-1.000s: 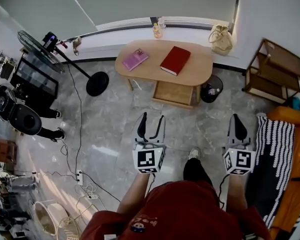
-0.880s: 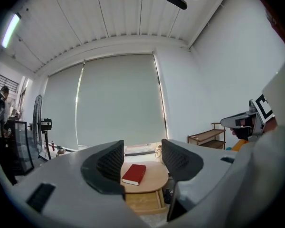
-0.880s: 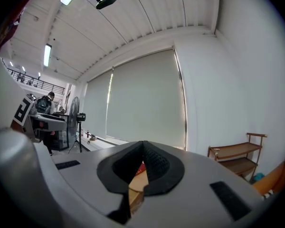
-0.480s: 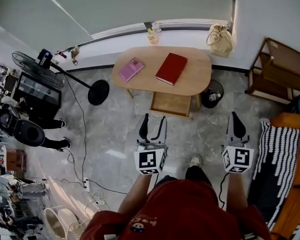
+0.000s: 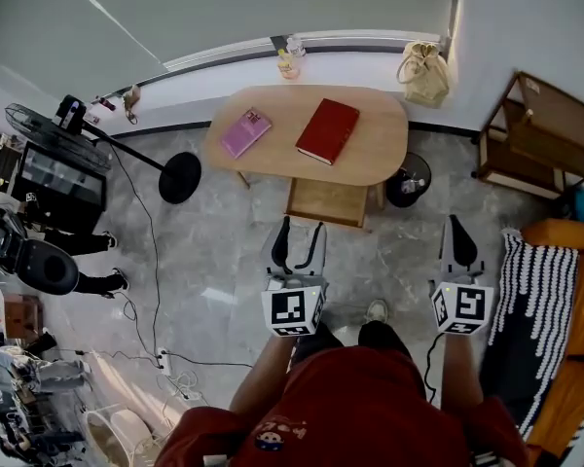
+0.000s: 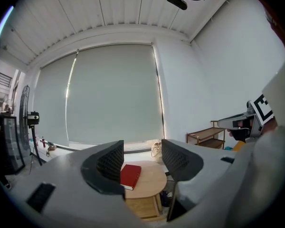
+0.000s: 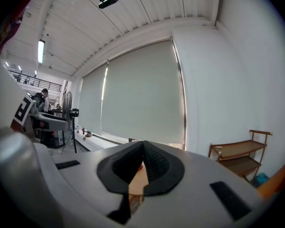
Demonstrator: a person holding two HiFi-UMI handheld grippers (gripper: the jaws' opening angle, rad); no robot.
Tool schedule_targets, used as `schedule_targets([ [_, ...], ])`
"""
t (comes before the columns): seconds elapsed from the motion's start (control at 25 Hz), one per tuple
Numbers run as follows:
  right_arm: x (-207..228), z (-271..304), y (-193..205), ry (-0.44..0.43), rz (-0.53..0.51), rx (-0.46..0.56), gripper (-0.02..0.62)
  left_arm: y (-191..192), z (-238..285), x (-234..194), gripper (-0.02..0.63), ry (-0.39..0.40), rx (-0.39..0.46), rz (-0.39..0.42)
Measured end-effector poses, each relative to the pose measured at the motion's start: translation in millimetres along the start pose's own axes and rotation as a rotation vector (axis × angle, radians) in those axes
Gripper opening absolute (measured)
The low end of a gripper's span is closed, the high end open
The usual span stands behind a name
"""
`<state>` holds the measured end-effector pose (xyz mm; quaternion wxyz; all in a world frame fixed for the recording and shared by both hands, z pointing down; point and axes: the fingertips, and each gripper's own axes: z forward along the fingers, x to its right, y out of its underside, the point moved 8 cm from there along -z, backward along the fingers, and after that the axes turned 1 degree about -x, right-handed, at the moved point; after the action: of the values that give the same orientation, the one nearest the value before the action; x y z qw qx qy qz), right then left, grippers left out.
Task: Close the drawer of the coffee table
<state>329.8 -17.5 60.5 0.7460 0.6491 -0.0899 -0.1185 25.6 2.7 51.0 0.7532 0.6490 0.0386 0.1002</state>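
Both grippers have come nearer to the coffee table (image 5: 382,139). Its drawer (image 5: 329,202) is pulled out and nothing touches it. The left gripper (image 5: 300,230) is wide and empty, the right gripper (image 5: 457,228) pressed together. The push is not yet begun.

- one worktop (image 5: 380,144);
- two books on it: one red book (image 5: 327,130), one pink book (image 5: 245,131);
- one drawer (image 5: 329,202);
- one standing fan (image 5: 180,176);
- one cloth bag (image 5: 423,74);
- one dark bin (image 5: 409,178);
- one wooden shelf rack (image 5: 535,134);
- two grippers: left gripper (image 5: 301,226), right gripper (image 5: 456,227)
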Motion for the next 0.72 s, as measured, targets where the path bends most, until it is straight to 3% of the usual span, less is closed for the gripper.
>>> schedule_targets([
  [0.2, -40, 5, -9, 0.036, -0.039, 0.007, -0.003, 8, 1, -34, 0.232, 0.053, 0.029, -0.003],
  [0.44, -105, 11, -11, 0.124, -0.010, 0.006, -0.002, 17, -4, -96, 0.233, 0.148, 0.044, 0.024],
  [0.72, -164, 22, -19, 0.167, -0.016, 0.009, -0.003, 29, -15, -163, 0.232, 0.162, 0.041, 0.056],
])
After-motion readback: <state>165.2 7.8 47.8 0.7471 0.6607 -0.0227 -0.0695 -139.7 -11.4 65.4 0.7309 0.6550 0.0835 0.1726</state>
